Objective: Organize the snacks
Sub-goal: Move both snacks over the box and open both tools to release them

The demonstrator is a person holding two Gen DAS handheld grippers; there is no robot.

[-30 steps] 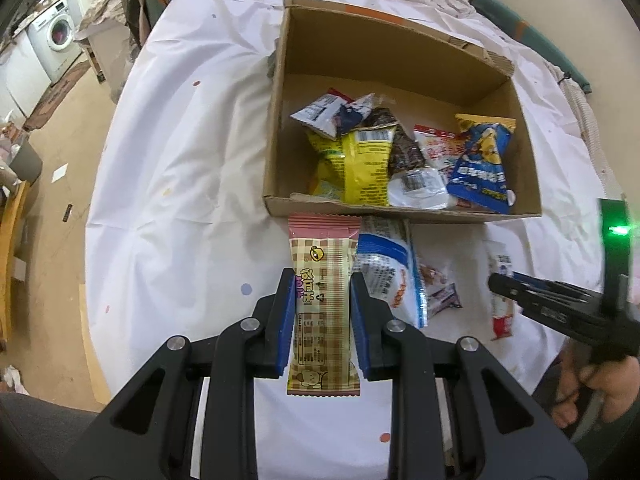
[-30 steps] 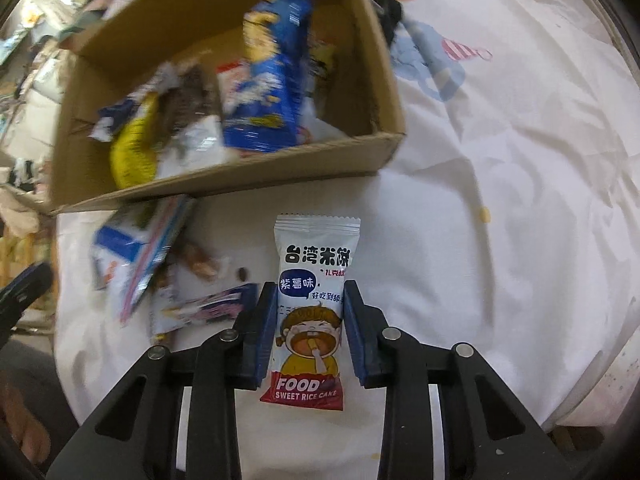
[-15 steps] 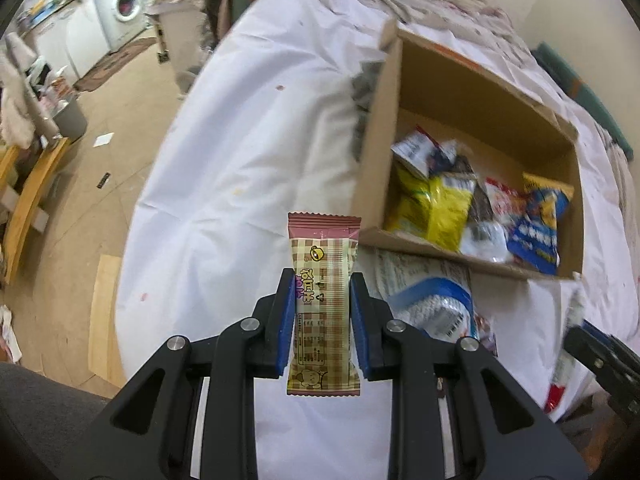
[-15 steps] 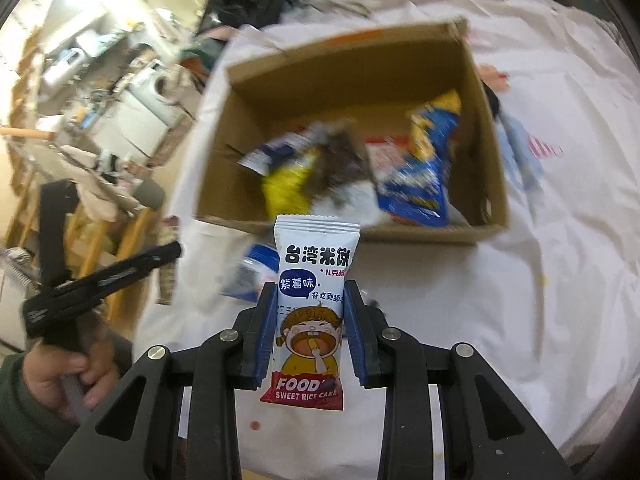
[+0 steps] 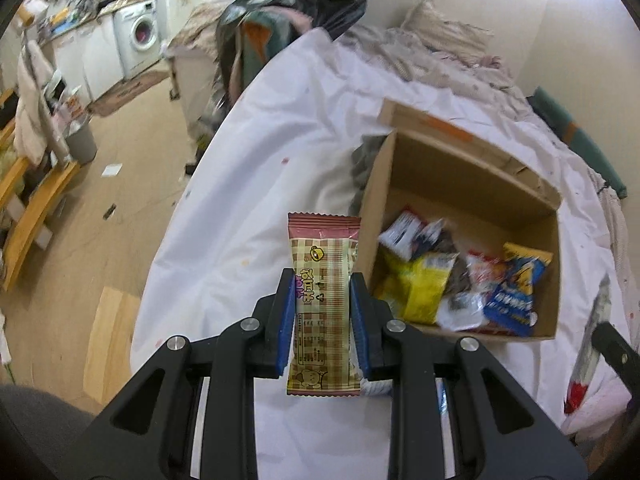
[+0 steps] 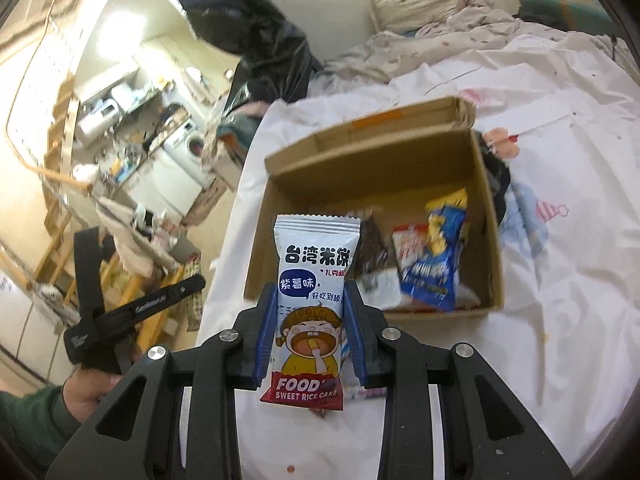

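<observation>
Both tools carry a snack above a bed spread with a white sheet. Left tool has its blue pads pressed on the long sides of a plaid-patterned snack bar, brown and cream with a dark red sealed end pointing away from the camera; the bar stands lengthwise between the jaws, clear of the sheet below. Right tool is clamped the same way on a white rice cake packet printed with a cartoon child and the words "FOOD" and "SWEET RICE CAKE" on its red lower band. Beyond both tools sits an open cardboard box, its flaps up, resting on the sheet. Inside it lies a loose pile of snacks: a yellow bag, a blue bag with a yellow top, a red-and-white packet and a dark wrapper. In the right wrist view the left tool appears at the left edge, gripped by the person's hand in a green sleeve. Further off, past the bed's edge, a washing machine stands against the far wall of a cluttered room.
</observation>
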